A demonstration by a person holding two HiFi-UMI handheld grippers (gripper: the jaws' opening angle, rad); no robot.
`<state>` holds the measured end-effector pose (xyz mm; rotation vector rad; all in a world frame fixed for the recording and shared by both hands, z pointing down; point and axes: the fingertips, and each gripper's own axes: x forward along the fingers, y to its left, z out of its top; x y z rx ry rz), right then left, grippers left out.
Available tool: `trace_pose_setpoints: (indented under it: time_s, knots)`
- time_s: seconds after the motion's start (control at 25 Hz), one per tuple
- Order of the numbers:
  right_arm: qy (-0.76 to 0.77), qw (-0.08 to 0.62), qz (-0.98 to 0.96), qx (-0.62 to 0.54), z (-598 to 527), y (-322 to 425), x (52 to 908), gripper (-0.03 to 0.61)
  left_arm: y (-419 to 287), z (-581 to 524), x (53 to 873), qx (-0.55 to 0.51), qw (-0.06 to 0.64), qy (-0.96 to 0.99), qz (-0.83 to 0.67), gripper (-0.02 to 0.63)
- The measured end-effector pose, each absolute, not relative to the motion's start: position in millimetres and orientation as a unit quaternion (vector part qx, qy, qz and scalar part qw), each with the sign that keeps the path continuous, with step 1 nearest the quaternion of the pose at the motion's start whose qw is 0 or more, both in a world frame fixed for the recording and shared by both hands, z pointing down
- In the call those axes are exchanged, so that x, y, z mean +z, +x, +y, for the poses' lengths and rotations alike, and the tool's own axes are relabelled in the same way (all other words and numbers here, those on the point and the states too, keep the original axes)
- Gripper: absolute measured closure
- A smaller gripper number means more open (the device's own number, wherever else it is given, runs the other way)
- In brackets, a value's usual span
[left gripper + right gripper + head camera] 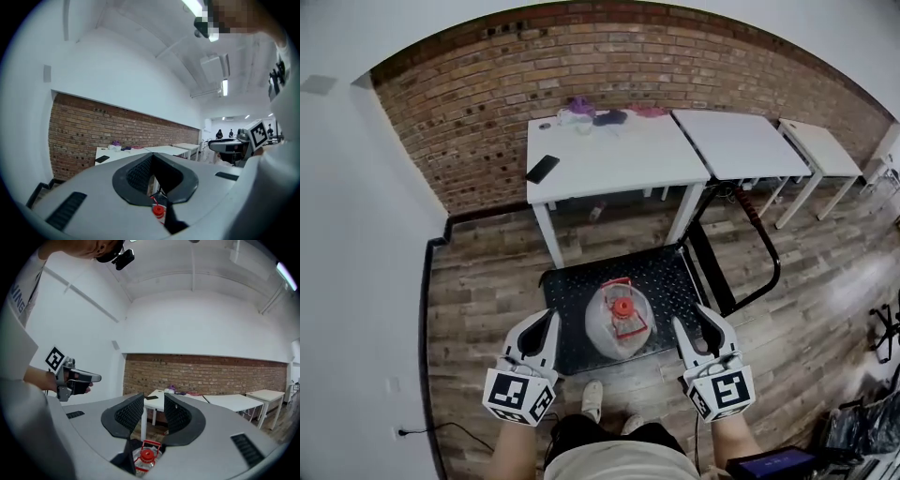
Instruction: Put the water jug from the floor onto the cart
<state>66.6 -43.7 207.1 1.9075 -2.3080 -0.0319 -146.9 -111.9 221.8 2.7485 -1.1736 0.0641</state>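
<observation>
The clear water jug (pixel 619 323) with a red cap and red handle stands upright on the black deck of the cart (pixel 577 281), near its front edge. My left gripper (pixel 546 326) hangs to the jug's left and my right gripper (pixel 694 326) to its right, both apart from it. In the left gripper view the left gripper (pixel 152 157) has its jaw tips together and empty, with the jug's cap (pixel 158 212) seen below. In the right gripper view the right gripper (pixel 153 399) shows a clear gap between its pads, empty, above the jug (pixel 146 456).
The cart's black push handle (pixel 769 258) rises at its right. White tables (pixel 609 159) stand behind it along the brick wall (pixel 478 122), one with a phone (pixel 542 169) and small items. The person's shoe (pixel 592 398) is just in front of the cart.
</observation>
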Motion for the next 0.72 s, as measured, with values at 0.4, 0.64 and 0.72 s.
trace_pose_setpoints:
  time_s: [0.4,0.64,0.72]
  knots:
    - [0.604,0.028,-0.796,-0.025,12.3,57.9,173.8,0.505,-155.1,-24.7,195.1,0.013,0.051,0.904,-0.424,0.620]
    - [0.615,0.031,-0.788,-0.015,24.3,47.1,160.5,0.575,-157.1,-5.4,177.6,-0.002,0.039,0.912,-0.407,0.620]
    - [0.618,0.040,-0.785,-0.009,25.6,44.9,164.5,0.575,-161.1,-3.6,173.9,-0.007,0.039,0.914,-0.404,0.620]
